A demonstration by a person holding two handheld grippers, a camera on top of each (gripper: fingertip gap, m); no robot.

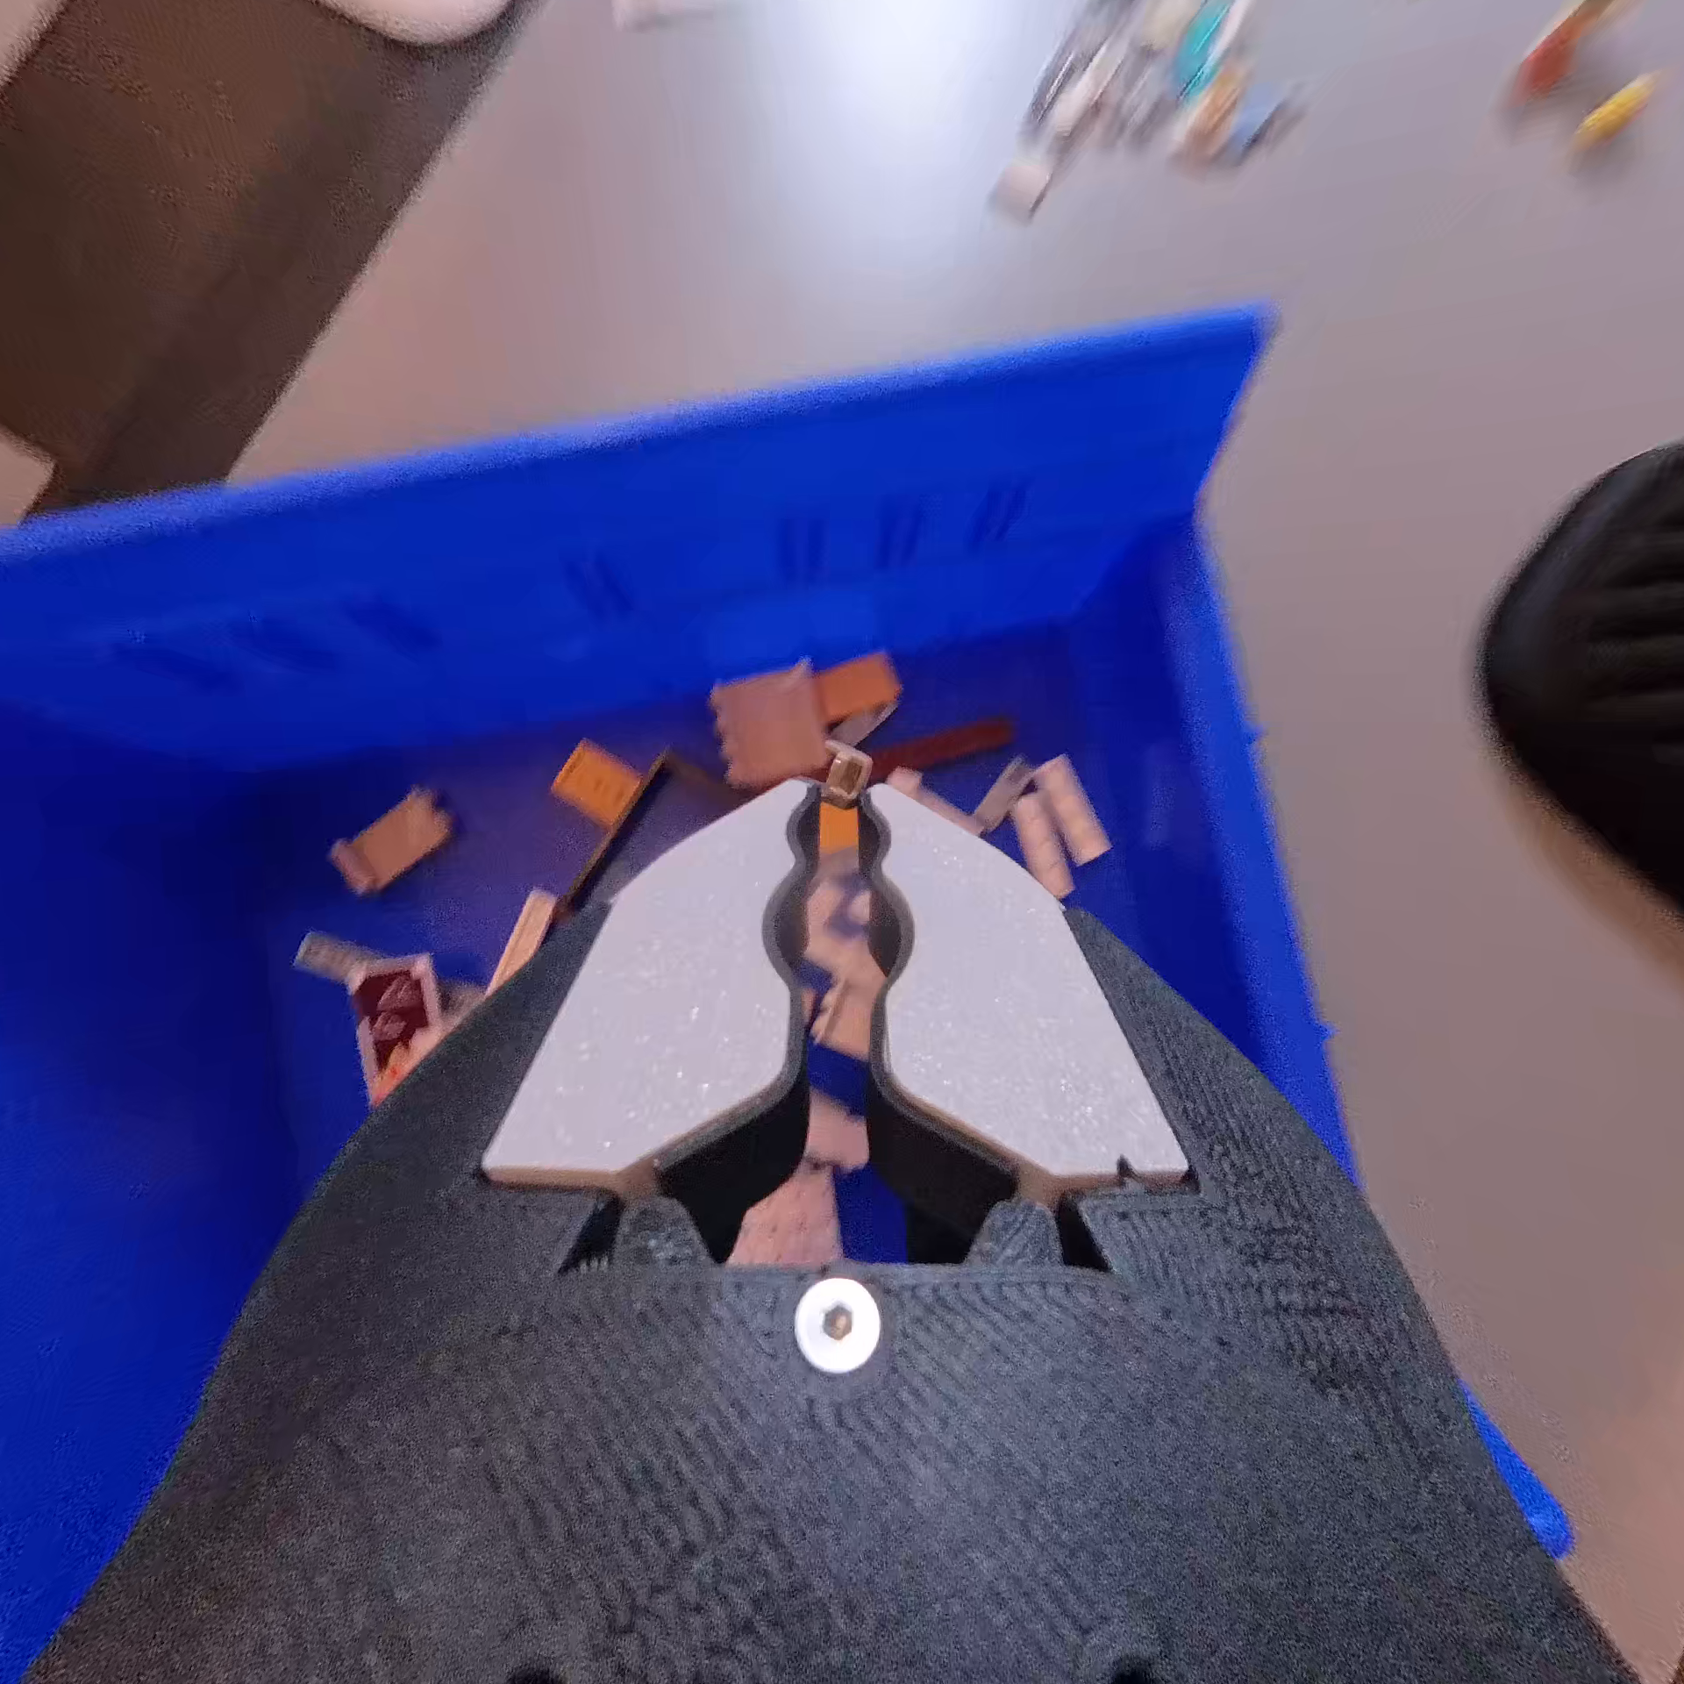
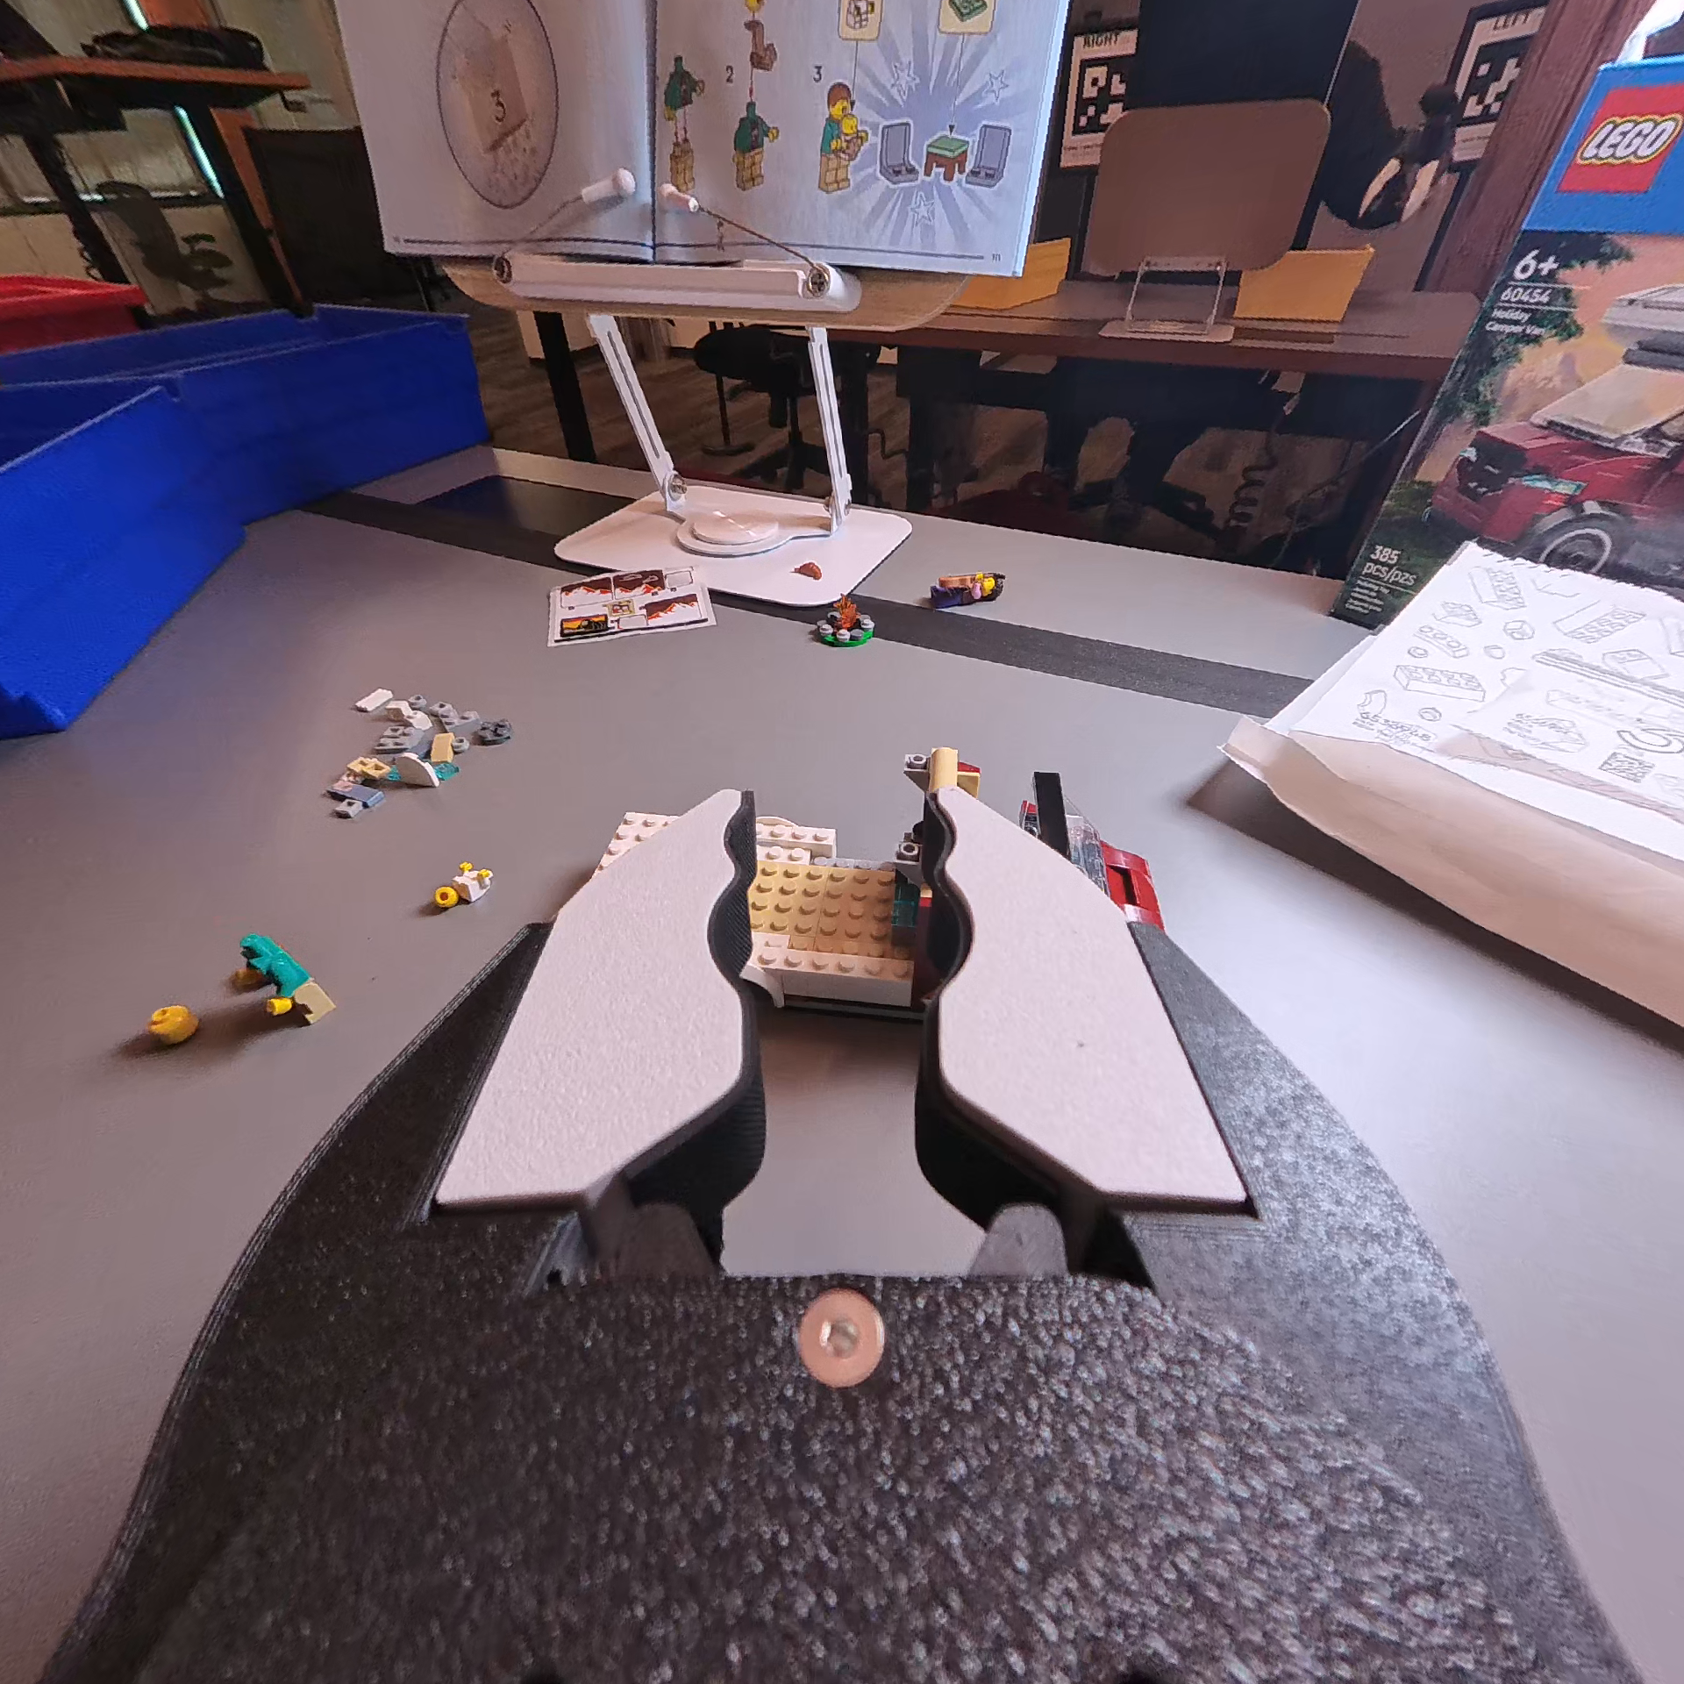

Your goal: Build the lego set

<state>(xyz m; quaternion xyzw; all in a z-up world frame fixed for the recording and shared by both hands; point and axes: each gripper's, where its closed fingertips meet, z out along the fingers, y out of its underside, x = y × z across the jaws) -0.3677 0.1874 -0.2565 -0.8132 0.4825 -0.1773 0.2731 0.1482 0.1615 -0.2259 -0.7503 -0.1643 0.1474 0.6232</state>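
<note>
In the left wrist view my left gripper [image 1: 840,795] hangs over a blue bin [image 1: 638,565] and is shut on a small tan-brown lego piece [image 1: 844,773] held at its fingertips. Several orange, tan and dark red pieces [image 1: 775,720] lie on the bin floor below. In the right wrist view my right gripper [image 2: 838,811] straddles the near end of a partly built lego model [image 2: 825,911] with a tan studded floor, white base and red side. Its jaws stand against both sides of the model, which rests on the grey table [image 2: 1321,1048].
An instruction booklet on a white stand [image 2: 720,118] stands at the back. Small grey pieces [image 2: 415,747], minifigure parts [image 2: 278,980], a yellow head [image 2: 171,1022], a sticker sheet [image 2: 629,603] and a campfire piece [image 2: 847,624] lie left and ahead. Blue bins [image 2: 137,474] are left, paper bags [image 2: 1504,756] and the set box [image 2: 1586,364] right. Between my right fingertips and the yellow head [image 2: 171,1022] there is roughly 20 cm. It is also in sight in the left wrist view [image 1: 1604,116].
</note>
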